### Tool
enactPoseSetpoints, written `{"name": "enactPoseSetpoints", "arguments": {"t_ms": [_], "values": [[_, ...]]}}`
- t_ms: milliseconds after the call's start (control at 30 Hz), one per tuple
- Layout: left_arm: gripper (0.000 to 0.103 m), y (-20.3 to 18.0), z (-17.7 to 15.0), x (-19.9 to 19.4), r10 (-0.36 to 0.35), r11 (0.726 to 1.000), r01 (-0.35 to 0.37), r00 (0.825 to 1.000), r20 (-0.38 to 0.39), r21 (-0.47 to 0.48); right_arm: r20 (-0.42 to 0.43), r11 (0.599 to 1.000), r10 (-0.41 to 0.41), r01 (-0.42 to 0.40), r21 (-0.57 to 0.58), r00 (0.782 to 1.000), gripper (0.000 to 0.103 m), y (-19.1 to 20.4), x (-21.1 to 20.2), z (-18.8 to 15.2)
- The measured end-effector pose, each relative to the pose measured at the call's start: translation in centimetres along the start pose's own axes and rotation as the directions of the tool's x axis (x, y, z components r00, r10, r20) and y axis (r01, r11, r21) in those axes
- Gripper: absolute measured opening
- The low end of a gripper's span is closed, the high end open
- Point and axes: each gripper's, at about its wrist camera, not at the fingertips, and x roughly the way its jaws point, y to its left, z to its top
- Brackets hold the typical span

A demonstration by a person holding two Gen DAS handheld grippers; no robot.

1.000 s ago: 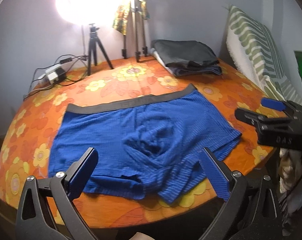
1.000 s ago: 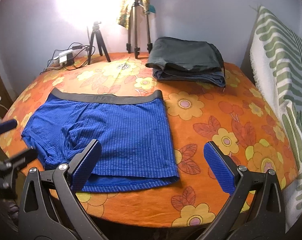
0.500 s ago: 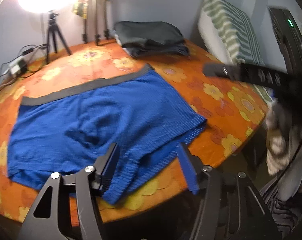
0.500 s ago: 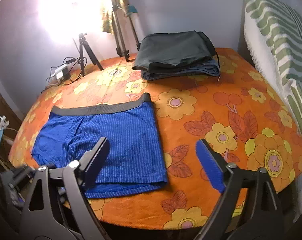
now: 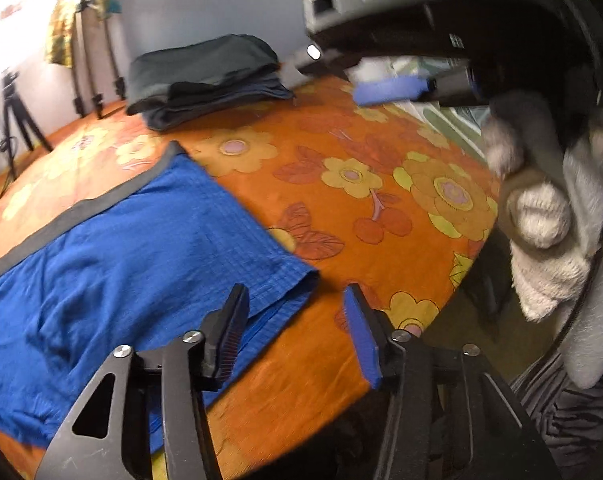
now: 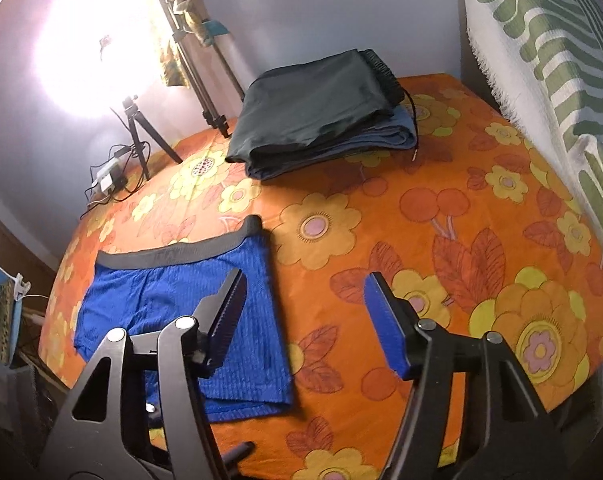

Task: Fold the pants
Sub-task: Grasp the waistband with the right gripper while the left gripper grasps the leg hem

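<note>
The tabletop (image 6: 441, 240), covered in an orange cloth with yellow flowers and red cherries, fills most of both views. A white and green patterned textile (image 6: 549, 52) hangs along its right side.

The blue shorts (image 6: 189, 312) with a dark grey waistband lie spread flat on the left part of the tabletop, waistband toward the back and leg hems toward the near edge. In the left wrist view the same blue shorts (image 5: 113, 280) run from the left border to a hem corner near the middle of the cloth.

A stack of folded dark garments (image 6: 321, 112) rests at the back of the tabletop, well apart from the shorts. Behind it stand tripod legs (image 6: 141, 144) beside a very bright lamp, with a small white box and cables (image 6: 109, 176) near the wall.

The right gripper (image 6: 305, 320) hovers above the right edge of the shorts, its fingers spread apart and holding nothing. The left gripper (image 5: 295, 334) hangs above the hem corner by the near edge, fingers likewise apart and empty; the view is motion-blurred. The right gripper also shows at the top right of that view, blurred.
</note>
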Motion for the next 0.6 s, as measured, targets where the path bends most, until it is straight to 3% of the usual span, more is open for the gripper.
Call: {"name": "enactPoseSetpoints", "arguments": {"t_ms": [100,433,600], "values": [[0.041,-0.4,0.1,1.4,0.017,1.0,-0.017,1.0,-0.018,0.018,-0.021,1.0,0.002,-0.002,0.001,1.0,0.059,-0.6,0.8,0.4],[0.041,-0.8,0.3,3.9,0.071,0.996,-0.07,0.997,-0.022,0.046,-0.072,0.998,0.036,-0.031,0.063,0.997,0.052,-2.5,3.2,1.7],[0.014,-0.2,0.6,4.5,0.087,0.995,-0.087,0.996,-0.006,0.047,-0.089,0.997,0.036,-0.03,0.064,0.995,0.052,-2.6,4.2,1.9]]}}
